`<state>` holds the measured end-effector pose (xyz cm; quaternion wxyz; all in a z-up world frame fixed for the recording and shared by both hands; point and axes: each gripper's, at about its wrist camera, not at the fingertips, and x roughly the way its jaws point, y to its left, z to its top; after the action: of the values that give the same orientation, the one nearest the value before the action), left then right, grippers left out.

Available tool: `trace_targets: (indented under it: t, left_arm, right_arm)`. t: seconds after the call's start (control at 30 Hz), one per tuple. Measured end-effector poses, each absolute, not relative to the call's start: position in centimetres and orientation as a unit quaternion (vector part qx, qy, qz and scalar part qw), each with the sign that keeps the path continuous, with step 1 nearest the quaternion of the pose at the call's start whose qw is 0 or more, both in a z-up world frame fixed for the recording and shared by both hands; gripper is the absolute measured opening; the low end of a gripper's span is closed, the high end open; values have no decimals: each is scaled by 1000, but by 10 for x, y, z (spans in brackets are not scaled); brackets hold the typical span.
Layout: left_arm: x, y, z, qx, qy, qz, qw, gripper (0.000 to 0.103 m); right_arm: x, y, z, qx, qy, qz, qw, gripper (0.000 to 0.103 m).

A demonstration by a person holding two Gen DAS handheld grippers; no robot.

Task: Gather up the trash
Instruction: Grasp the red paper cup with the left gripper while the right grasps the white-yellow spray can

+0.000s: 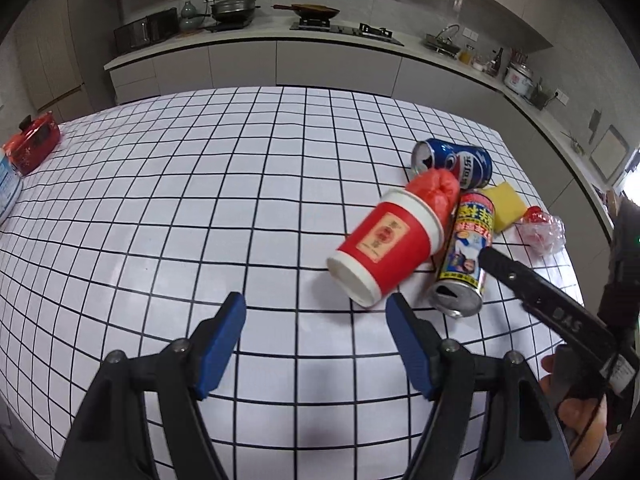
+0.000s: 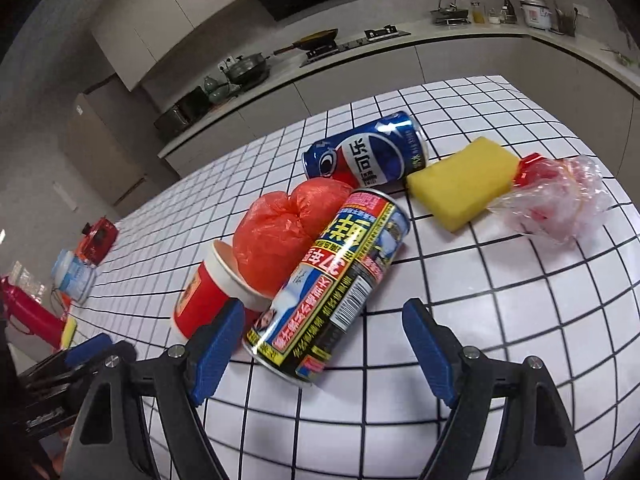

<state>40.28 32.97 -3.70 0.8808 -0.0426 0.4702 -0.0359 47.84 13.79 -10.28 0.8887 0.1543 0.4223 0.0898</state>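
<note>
- We see a worktop (image 1: 200, 200) covered in a white cloth with a black grid, and the trash lies in one cluster toward its right side.
- Our left tongs (image 1: 316, 312) stand spread over bare grid with nothing between the blue pads; the right pad is just beside the base of a red paper cup (image 1: 384, 244).
- The red paper cup lies on its side, and a crumpled orange plastic bag (image 2: 280, 236) bulges out of its mouth.
- A yellow-and-black can (image 2: 332, 280) lies on its side against the cup and the bag, its silver end toward us.
- Our right tongs (image 2: 324, 320) are spread too, gripping nothing; the near end of the yellow-and-black can lies between the two blue pads, and we cannot tell whether the left pad touches it.
- Behind the bag lies a blue cola can (image 2: 368, 152), also on its side.
- A yellow sponge (image 2: 464, 180) rests just right of the cans, and a clear plastic wrapper (image 2: 560, 200) with red inside touches the sponge's far right end.
- Far off at the worktop's left edge sits a red packet (image 1: 34, 142).
</note>
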Motion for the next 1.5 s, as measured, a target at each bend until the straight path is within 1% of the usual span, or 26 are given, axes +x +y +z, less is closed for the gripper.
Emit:
trace_targets:
  t: [0.17, 0.27, 0.53, 0.7, 0.83, 1.13, 1.2, 1.3, 1.33, 1.4, 1.47, 1.5]
  left_arm:
    - [409, 337, -38, -45, 471, -44, 880, 74]
    - [411, 333, -38, -44, 470, -50, 880, 74]
    - [419, 310, -42, -30, 469, -74, 880, 74]
    - [427, 291, -49, -7, 470, -105, 876, 74]
    - [439, 282, -58, 21, 474, -112, 873, 74]
    - [460, 276, -73, 55, 478, -131, 867, 74]
    - [460, 275, -73, 53, 479, -143, 864, 73]
    - [456, 271, -71, 44, 477, -156, 864, 69]
    - [454, 271, -70, 41, 477, -160, 863, 67]
    - [448, 270, -67, 30, 475, -166, 864, 64]
    - [444, 269, -65, 21, 478, -170, 862, 63]
    - [440, 270, -64, 13, 482, -171, 859, 62]
  right_arm:
    - [489, 154, -120, 146, 447, 89, 878, 83]
    - [490, 155, -124, 131, 454, 82, 878, 85]
    - [472, 101, -115, 109, 449, 20, 887, 85]
    - [471, 81, -108, 116, 438, 23, 891, 85]
    - [481, 90, -108, 117, 441, 41, 889, 85]
    - [508, 105, -128, 126, 464, 45, 876, 85]
    - [511, 104, -130, 128, 464, 45, 875, 85]
    - [513, 105, -130, 124, 462, 45, 877, 85]
    - [514, 105, -130, 124, 462, 47, 877, 84]
    - [512, 104, -129, 123, 460, 47, 878, 78]
    - [511, 103, -129, 125, 460, 51, 878, 66]
    - [510, 102, -129, 126, 461, 54, 877, 65]
